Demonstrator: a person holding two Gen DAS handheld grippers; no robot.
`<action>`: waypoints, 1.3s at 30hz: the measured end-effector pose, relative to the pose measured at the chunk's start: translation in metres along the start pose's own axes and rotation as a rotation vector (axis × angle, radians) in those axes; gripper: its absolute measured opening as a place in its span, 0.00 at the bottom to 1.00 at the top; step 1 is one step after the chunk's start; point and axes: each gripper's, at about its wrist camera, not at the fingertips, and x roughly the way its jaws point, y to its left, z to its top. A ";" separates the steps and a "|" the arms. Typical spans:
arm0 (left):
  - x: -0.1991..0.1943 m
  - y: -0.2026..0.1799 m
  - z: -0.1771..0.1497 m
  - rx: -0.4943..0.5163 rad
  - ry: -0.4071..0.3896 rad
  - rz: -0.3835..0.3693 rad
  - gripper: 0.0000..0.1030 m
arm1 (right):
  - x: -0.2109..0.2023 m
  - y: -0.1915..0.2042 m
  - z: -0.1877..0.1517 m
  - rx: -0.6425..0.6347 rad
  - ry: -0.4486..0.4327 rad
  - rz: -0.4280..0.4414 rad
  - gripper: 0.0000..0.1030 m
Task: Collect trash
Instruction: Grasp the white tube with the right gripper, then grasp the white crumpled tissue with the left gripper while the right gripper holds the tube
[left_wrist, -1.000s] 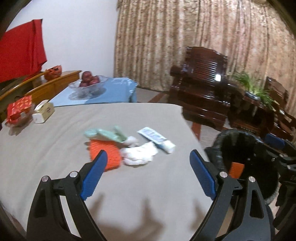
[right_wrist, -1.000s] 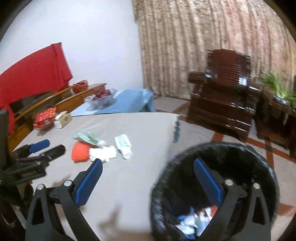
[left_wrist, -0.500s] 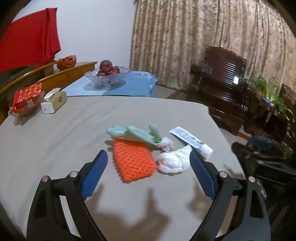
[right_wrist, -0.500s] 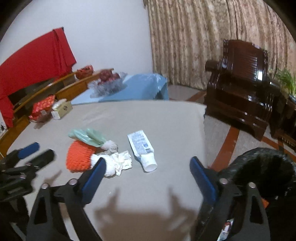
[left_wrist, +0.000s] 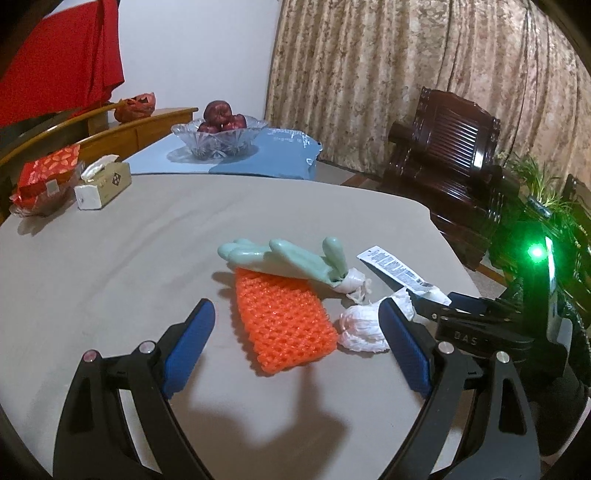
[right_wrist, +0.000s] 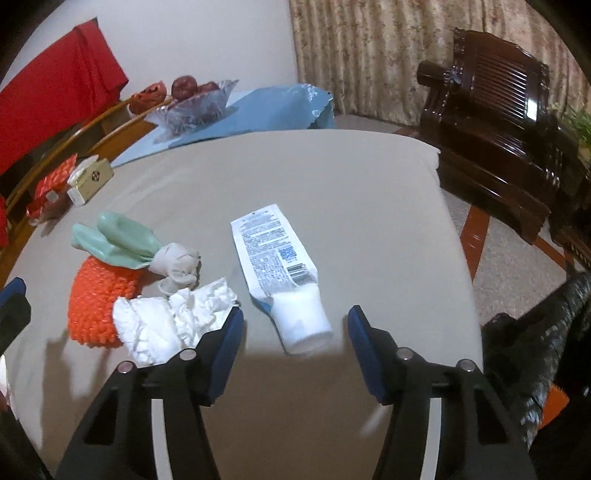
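Note:
On the grey table (left_wrist: 110, 266) lies a small heap of trash: an orange mesh net (left_wrist: 284, 325), a green glove (left_wrist: 291, 258) over its far end, a crumpled white tissue (left_wrist: 364, 326) and a flattened white tube (right_wrist: 275, 254). My left gripper (left_wrist: 295, 306) hovers open over the near end of the net, its pads well apart from it. My right gripper (right_wrist: 295, 314) is just above the tube's cap end. Its jaws are closing, with the cap between the fingertips and clear of both pads. The tissue (right_wrist: 173, 321) lies by its left finger.
A bin lined with a black bag (right_wrist: 546, 332) stands off the table's right edge. At the far left are a tissue box (left_wrist: 103, 181) and a red packet (left_wrist: 44, 173). Behind are a glass bowl of apples (left_wrist: 219, 133) and a dark wooden armchair (left_wrist: 454, 155).
Both grippers swung from the bin side toward the heap and sank closer to the table. The right jaws have narrowed; the left jaws kept their width.

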 end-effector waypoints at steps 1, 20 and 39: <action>0.002 0.000 0.000 -0.003 0.003 -0.002 0.85 | 0.003 0.000 0.002 -0.002 0.005 -0.001 0.56; 0.020 -0.026 0.000 0.029 0.030 -0.049 0.80 | -0.007 -0.006 0.000 0.029 -0.018 0.008 0.32; 0.074 -0.073 -0.014 0.098 0.145 -0.115 0.63 | -0.040 -0.022 0.012 0.088 -0.063 0.024 0.32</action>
